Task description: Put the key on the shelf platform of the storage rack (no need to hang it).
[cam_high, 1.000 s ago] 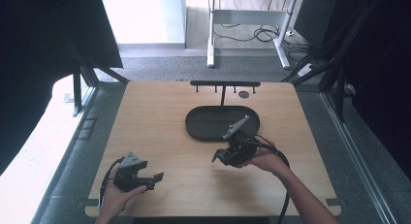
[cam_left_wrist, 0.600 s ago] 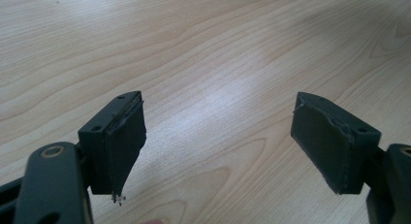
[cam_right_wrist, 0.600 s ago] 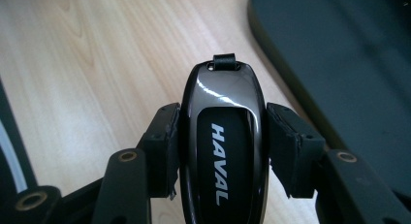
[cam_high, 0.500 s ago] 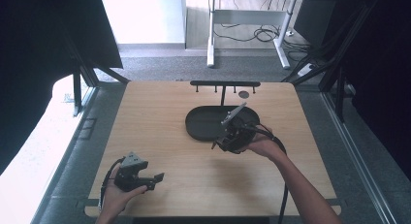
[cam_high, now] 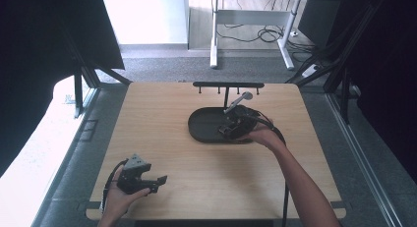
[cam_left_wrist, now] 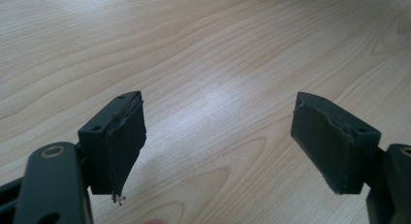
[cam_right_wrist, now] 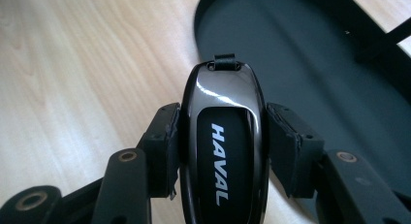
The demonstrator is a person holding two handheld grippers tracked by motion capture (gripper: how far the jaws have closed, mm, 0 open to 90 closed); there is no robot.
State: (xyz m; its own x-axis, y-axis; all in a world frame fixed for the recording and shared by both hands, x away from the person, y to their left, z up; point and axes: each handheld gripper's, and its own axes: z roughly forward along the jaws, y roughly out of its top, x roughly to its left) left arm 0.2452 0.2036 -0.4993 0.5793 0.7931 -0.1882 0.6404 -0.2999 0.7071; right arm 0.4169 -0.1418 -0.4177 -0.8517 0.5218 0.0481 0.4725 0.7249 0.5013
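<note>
The right claw [cam_right_wrist: 223, 151] is clenched on a glossy black oval car key fob [cam_right_wrist: 224, 136] with white "HAVAL" lettering, its pads pressing both long sides. The fob's small loop end points away from the claw, over the near left rim of a dark oval tray [cam_high: 199, 131] at the worktop's [cam_high: 162, 119] far middle. The right forearm reaches in from the near right. The left claw [cam_left_wrist: 218, 141] is released, jaws wide apart over bare light wood, held low at the near left.
</note>
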